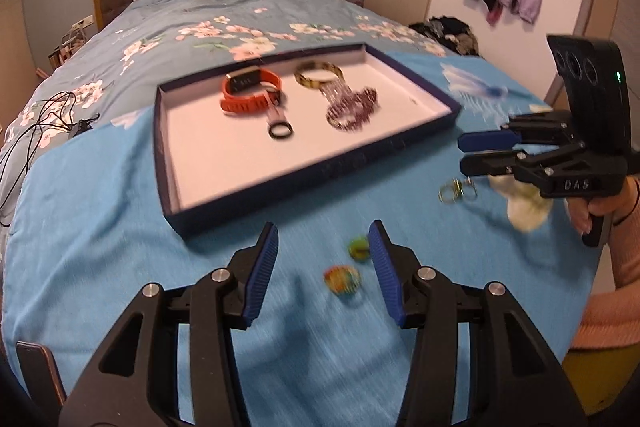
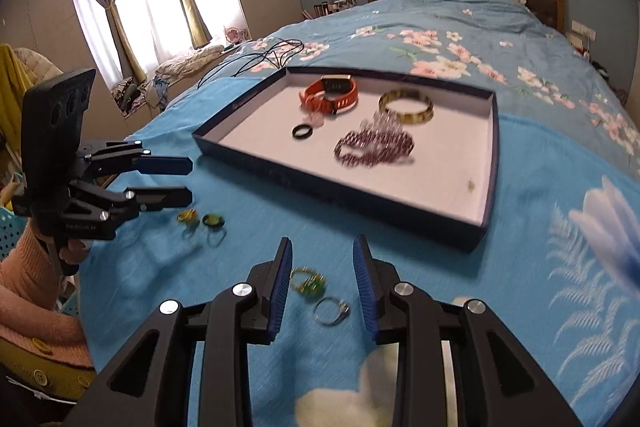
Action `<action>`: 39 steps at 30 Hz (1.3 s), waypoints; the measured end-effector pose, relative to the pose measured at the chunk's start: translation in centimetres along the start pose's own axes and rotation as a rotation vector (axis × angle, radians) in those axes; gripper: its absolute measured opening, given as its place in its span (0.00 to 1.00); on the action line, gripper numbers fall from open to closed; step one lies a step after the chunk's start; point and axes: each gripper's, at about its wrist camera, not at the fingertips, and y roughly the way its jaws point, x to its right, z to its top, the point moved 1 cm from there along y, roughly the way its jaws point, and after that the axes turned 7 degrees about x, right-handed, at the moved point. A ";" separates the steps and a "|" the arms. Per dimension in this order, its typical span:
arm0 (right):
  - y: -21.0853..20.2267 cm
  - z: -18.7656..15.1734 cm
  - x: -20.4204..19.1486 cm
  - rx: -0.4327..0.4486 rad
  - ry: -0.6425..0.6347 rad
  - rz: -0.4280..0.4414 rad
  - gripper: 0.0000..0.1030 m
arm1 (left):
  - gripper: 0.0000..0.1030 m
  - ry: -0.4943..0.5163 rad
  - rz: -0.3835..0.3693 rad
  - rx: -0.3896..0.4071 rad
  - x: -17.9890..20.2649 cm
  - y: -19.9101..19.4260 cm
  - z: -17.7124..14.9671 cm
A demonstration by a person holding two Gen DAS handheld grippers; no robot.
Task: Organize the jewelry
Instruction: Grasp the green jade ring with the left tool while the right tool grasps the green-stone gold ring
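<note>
Tray (image 1: pixel 304 183): on the blue cloth, already holding a watch (image 1: pixel 250 89), bangle (image 1: pixel 318 75), beads (image 1: pixel 352 109) and black ring (image 1: pixel 280 130).
Left gripper (image 1: pixel 324 255): released and empty; two colourful rings (image 1: pixel 340 279) lie on the cloth between its pads, outside the tray.
Right gripper (image 2: pixel 322 279): also released and empty, over a gold-green ring (image 2: pixel 308 281) and a silver ring (image 2: pixel 330 309).
Our step: we judge it a pickup of one loose ring.
Doing it well: we should centre on a single ring, lower until the pads touch cloth, and close gently so it does not flip away.
Caution: the pictures are blurred, so we should settle first.
</note>
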 end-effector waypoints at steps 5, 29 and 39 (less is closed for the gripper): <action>0.1 -1.1 -0.3 -0.012 0.011 -0.003 0.28 | 0.45 0.030 -0.017 -0.007 1.0 0.1 -0.7; 1.3 -1.7 -1.4 -0.073 -0.034 -0.009 0.10 | 0.23 0.052 -0.042 -0.078 2.7 3.4 -0.6; 0.3 -1.5 -1.2 -0.025 -0.005 -0.002 0.10 | 0.15 0.030 -0.045 -0.051 2.5 2.6 -0.7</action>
